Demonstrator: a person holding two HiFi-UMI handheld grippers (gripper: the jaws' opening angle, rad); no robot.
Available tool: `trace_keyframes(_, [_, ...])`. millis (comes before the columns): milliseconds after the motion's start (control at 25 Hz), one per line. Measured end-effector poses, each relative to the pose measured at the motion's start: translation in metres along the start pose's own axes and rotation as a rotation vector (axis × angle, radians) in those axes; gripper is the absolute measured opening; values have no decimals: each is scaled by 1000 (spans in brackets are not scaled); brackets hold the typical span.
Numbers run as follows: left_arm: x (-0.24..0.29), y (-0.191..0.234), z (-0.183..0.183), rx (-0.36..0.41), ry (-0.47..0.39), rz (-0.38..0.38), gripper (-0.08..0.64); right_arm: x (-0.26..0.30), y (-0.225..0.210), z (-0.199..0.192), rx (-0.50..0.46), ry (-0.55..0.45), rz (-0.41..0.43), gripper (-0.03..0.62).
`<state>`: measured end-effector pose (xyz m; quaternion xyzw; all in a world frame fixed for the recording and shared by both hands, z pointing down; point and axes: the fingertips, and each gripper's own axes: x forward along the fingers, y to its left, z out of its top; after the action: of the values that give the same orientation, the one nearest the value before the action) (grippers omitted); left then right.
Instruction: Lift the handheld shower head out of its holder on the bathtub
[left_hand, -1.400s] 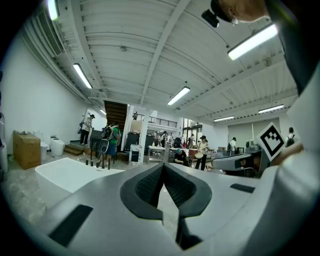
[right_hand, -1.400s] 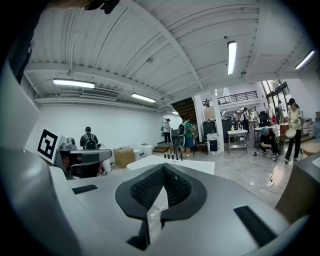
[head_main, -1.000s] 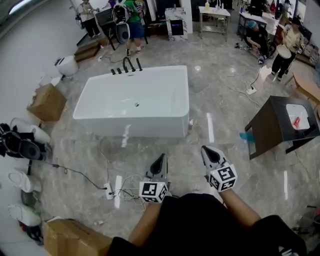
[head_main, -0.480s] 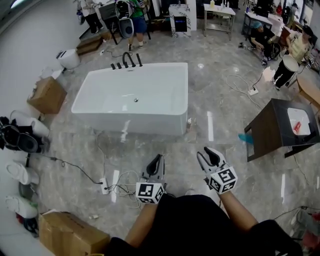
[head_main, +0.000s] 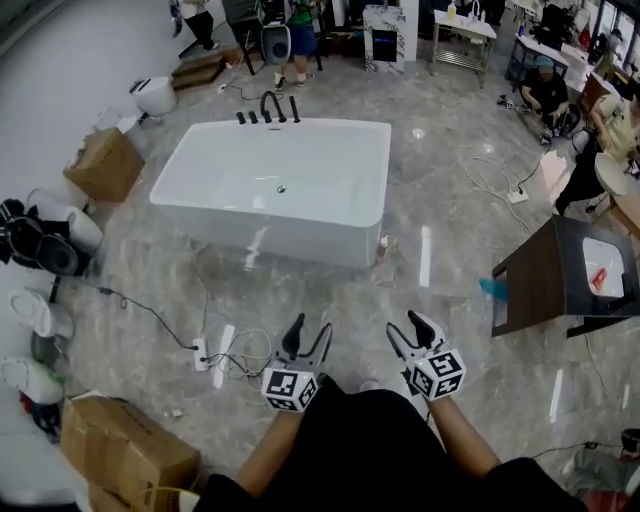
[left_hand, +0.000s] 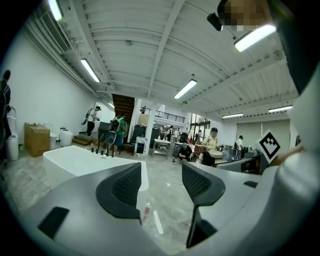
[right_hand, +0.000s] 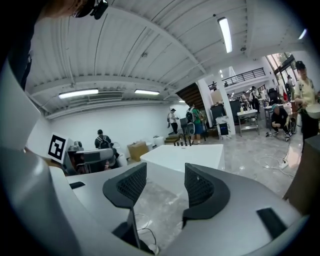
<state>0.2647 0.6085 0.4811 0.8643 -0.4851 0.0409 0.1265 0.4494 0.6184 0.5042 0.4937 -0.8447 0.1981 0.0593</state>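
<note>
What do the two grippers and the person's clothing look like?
The left gripper and right gripper have pale grey bodies; their jaws carry black, mesh-textured pads. Each bears a cube with black-and-white square markers. The person wears black clothing. Both jaws have just been opening, with nothing between them.

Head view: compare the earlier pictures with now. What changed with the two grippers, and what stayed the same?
The left gripper and right gripper have just opened their jaws, nothing between them, and sunk lower in the picture. The bathtub and the black fittings on its far rim stay untouched, far ahead.
</note>
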Motion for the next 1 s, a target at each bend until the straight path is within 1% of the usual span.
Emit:
trace_keyframes(400, [-21, 34, -4, -21, 8, 113, 242, 33, 13, -7, 4, 37, 78, 207])
trace_keyframes(600, [-16, 61, 0, -43, -1, 131, 244, 61, 28, -7, -8, 73, 120, 207])
trace_keyframes(800, [2, 106, -1, -54, -9, 134, 244, 108, 34, -1, -23, 86, 118, 207])
trace_keyframes(1000, [36, 173, 8, -79, -13, 118, 247, 182, 41, 10, -41, 120, 107, 207])
